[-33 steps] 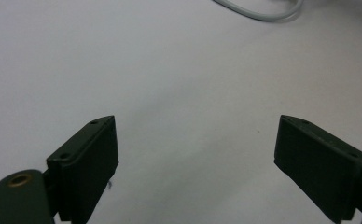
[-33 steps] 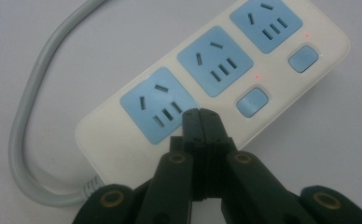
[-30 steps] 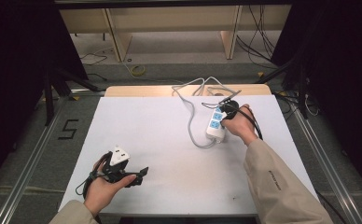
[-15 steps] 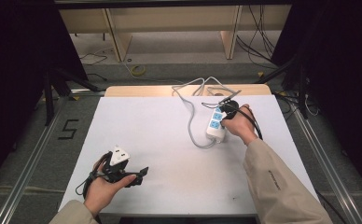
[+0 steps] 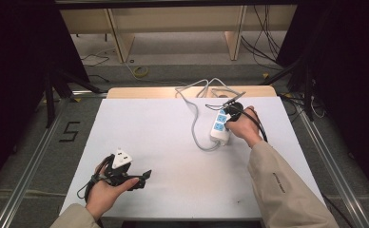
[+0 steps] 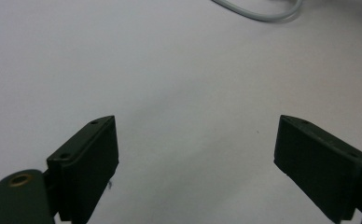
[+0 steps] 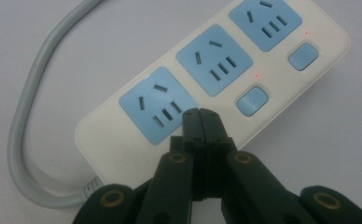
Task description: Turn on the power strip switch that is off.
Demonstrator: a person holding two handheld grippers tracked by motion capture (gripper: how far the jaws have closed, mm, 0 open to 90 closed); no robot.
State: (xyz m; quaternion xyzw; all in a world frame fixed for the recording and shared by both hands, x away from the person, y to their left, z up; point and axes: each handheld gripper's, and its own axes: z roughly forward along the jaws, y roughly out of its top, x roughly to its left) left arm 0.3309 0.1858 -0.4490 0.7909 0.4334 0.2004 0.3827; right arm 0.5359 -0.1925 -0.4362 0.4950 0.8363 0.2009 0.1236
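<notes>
Practically nothing differs from the earlier frames — the right gripper (image 7: 201, 113) stays over the white power strip (image 5: 220, 127), jaws pressed together with nothing between them, tips at the end socket's (image 7: 156, 104) edge. The strip lies right of the counter's (image 5: 149, 128) centre, its grey cord (image 5: 199, 135) looping leftward, then running off the far edge. Near the front-left corner the left gripper (image 6: 195, 154) rests low, jaws wide apart over bare white surface — broad open room spans the middle and far-left, and a band along the right edge.
</notes>
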